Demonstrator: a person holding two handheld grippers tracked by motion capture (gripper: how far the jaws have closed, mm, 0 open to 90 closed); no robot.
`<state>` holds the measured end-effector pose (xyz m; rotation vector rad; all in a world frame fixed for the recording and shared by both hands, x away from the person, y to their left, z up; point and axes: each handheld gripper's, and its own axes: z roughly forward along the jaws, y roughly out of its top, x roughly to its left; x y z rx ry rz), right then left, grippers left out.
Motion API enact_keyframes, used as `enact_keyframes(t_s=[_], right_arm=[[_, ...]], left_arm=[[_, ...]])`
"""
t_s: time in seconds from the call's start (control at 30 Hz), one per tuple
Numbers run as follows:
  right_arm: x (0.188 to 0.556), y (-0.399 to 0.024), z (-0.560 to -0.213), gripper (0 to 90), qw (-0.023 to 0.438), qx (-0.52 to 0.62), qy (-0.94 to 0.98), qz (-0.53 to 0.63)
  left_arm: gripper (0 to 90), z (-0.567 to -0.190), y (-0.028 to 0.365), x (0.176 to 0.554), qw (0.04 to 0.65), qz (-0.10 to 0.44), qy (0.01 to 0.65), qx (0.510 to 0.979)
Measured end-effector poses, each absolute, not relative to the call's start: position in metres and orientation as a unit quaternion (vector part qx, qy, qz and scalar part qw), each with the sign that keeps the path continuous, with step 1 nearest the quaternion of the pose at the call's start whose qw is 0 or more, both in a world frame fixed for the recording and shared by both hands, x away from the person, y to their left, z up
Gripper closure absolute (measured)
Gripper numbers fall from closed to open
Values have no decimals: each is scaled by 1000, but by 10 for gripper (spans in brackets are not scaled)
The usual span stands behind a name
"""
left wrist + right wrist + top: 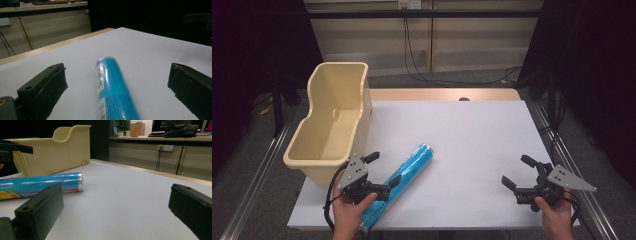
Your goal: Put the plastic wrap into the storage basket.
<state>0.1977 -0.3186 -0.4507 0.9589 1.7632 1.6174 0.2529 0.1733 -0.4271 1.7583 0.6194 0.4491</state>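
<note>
A blue plastic-wrapped tube [409, 170] lies at a slant on the white table sheet, left of centre near the front. My left gripper [383, 169] hovers over the tube's near half with its jaws wide open. In the left gripper view the tube [112, 85] runs away from me between the two jaws of the left gripper [117, 68], with a gap on each side and nothing touching. My right gripper [517, 171] is open at the front right, well apart from the tube, with nothing between its fingers. From the right gripper [116, 192] the tube [45, 183] lies off to the left.
A cream plastic bin [332, 150] stands at the table's left edge, open on top, just behind the left gripper. The same bin [57, 152] rises behind the tube in the right gripper view. The white sheet [472, 135] covers the table between both hands.
</note>
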Motion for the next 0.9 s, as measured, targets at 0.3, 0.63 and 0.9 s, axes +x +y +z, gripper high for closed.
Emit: enact_keyframes(t_s=[0.3,0.63,0.9], right_arm=[[198,-316,-450,0,281,352,663,598],[197,-316,-450,0,284,347,671,590],[197,-315,-449,0,293,342,674,585]], left_arm=[[15,-423,167,259,537,172,269,781],[15,-418,153,269,467,140,279,827],[15,-416,140,279,398,114,303,859]])
